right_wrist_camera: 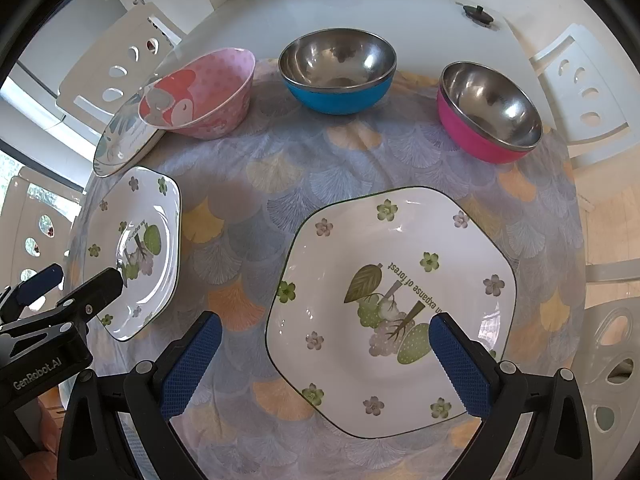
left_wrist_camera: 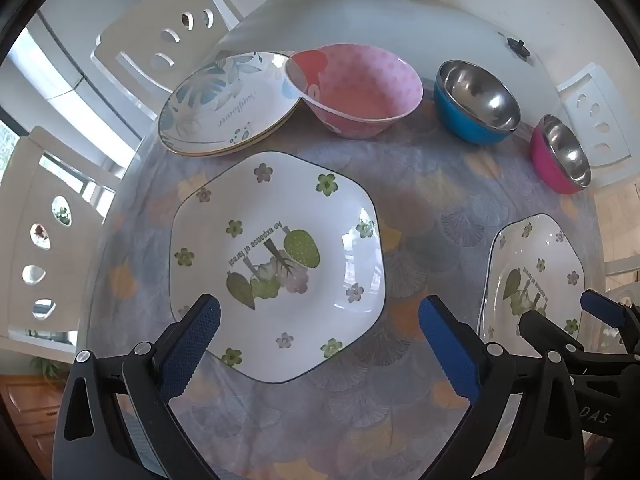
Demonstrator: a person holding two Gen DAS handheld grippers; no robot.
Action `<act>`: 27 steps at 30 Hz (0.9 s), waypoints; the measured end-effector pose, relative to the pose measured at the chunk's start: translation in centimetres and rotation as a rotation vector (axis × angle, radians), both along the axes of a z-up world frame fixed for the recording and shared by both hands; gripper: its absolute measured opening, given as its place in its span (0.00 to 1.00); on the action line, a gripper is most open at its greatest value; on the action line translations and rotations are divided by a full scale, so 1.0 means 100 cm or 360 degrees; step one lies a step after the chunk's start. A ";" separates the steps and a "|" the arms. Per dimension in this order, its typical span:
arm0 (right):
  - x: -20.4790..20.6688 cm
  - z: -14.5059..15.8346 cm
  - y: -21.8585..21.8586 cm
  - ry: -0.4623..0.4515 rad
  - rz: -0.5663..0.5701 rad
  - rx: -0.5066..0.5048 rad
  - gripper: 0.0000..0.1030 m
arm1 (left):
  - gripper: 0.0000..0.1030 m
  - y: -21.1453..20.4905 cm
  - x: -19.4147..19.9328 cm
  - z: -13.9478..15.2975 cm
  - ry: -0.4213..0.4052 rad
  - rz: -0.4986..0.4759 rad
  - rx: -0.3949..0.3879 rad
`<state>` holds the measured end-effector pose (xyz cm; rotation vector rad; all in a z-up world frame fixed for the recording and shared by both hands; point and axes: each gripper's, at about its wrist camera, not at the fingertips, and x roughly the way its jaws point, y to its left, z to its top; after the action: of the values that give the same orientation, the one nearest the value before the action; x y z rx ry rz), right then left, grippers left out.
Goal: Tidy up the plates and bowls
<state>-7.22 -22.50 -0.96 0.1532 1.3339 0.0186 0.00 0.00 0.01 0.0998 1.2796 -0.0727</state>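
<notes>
Left wrist view: the left gripper (left_wrist_camera: 320, 340) hangs with its jaws spread wide and nothing between the pads, above a hexagonal plate (left_wrist_camera: 276, 264) printed "An expanse of forest". A second hexagonal plate (left_wrist_camera: 532, 276) with the same design lies to the right, partly covered by the right gripper (left_wrist_camera: 568, 312), whose body shows the letters "DAS". At the far left, a round floral plate (left_wrist_camera: 228, 100) bears cursive writing that cannot be read with certainty and rests on another plate. A pink bowl (left_wrist_camera: 356, 88) touches its right edge. Farther right stand a blue steel bowl (left_wrist_camera: 476, 102) and a magenta steel bowl (left_wrist_camera: 560, 156), apart from each other.

Right wrist view: the right gripper (right_wrist_camera: 324, 360) is likewise released, empty, over the second hexagonal plate (right_wrist_camera: 392, 312). The left gripper (right_wrist_camera: 72, 280) body reads "GenRobot.AI". All the dishes rest on a patterned tablecloth (right_wrist_camera: 280, 176). White chairs (right_wrist_camera: 580, 92) surround the table.
</notes>
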 end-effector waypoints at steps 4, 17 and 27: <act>0.000 0.000 0.000 0.0000 -0.0002 0.0001 1.00 | 0.97 0.001 0.000 -0.001 0.0005 -0.0002 -0.0005; 0.000 0.000 0.001 0.0008 -0.0003 0.0012 1.00 | 0.97 -0.002 -0.001 -0.005 0.0014 0.0007 -0.0004; 0.001 -0.001 0.004 0.0013 0.0007 0.0021 1.00 | 0.97 -0.001 -0.001 -0.009 0.0003 0.0008 -0.0006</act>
<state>-7.11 -22.06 -1.09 0.1613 1.3423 0.0305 -0.10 -0.10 -0.86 0.0934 1.2818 -0.0708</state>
